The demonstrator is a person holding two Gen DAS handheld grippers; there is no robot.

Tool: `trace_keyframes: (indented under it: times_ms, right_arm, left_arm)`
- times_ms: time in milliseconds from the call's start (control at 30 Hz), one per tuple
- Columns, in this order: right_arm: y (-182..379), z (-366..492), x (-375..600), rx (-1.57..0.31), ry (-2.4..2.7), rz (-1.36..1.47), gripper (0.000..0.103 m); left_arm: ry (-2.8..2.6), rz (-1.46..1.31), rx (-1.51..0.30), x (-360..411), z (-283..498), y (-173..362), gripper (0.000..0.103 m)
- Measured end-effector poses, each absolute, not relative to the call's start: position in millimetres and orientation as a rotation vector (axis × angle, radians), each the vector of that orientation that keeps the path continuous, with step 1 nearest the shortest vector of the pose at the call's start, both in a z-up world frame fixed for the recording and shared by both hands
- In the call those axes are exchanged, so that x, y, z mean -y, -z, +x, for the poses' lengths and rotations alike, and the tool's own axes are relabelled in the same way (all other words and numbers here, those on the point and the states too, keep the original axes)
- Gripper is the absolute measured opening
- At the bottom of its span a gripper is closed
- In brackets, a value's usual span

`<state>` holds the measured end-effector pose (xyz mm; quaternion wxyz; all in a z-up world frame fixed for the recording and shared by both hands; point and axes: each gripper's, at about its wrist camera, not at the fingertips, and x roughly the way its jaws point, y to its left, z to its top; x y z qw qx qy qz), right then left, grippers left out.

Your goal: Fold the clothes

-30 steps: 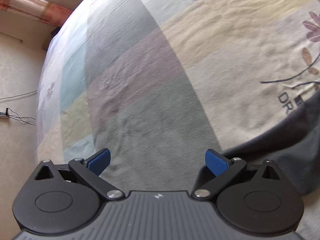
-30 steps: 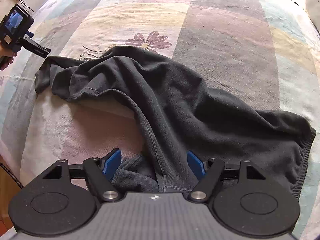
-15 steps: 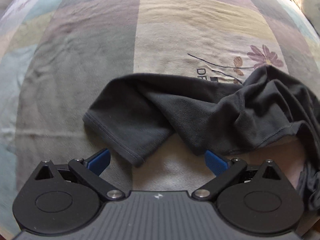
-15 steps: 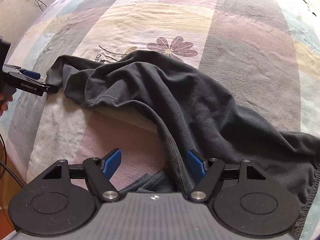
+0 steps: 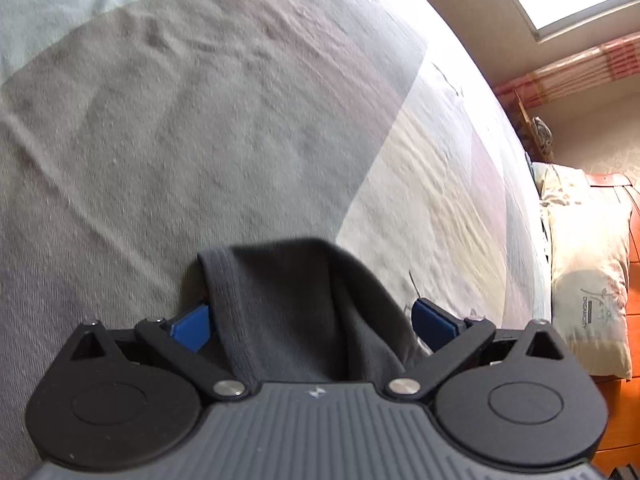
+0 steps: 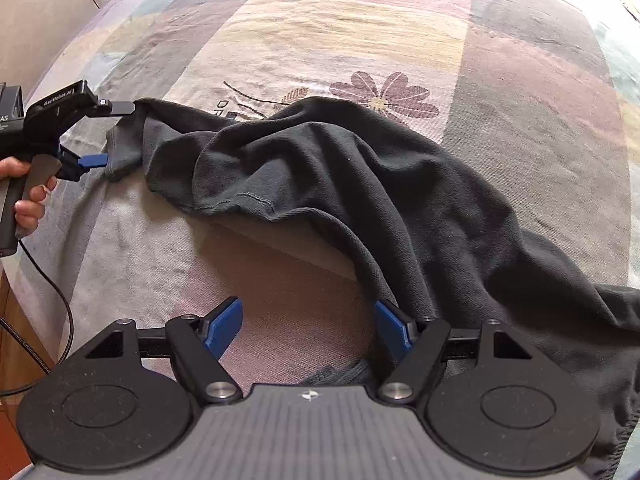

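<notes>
Left hand-held gripper [image 5: 308, 322]: jaws apart, astride the sleeve end [image 5: 288, 304] of a dark grey sweatshirt [image 6: 360, 192], pads not pressing. Right hand-held gripper [image 6: 308, 326]: jaws wide, nothing clamped, at the garment's edge. Sweatshirt lies crumpled on the patchwork bedspread [image 6: 360, 20].

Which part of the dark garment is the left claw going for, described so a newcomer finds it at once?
Start from the patchwork bedspread and find the dark grey garment sprawled below its printed flower. Follow it to its far-left tip: the sleeve end between the open left claw, the only part with a stitched cuff band.
</notes>
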<state>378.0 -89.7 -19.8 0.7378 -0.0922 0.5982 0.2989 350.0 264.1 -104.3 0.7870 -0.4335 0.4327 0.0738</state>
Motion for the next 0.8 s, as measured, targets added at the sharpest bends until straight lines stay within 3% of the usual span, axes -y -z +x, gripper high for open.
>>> trace_keyframes:
  times_ms: [300,800]
  right_arm:
    - [28,381,58,-1.349,-0.724,-0.109,0.077]
    - [41,362,5,-1.425,-0.95,0.003,0.081]
  left_arm:
    - [-0.053,-1.355,-0.708,-294,304,146,0.102]
    - [0.114,-1.166,-0.767,-302,348,138,0.102]
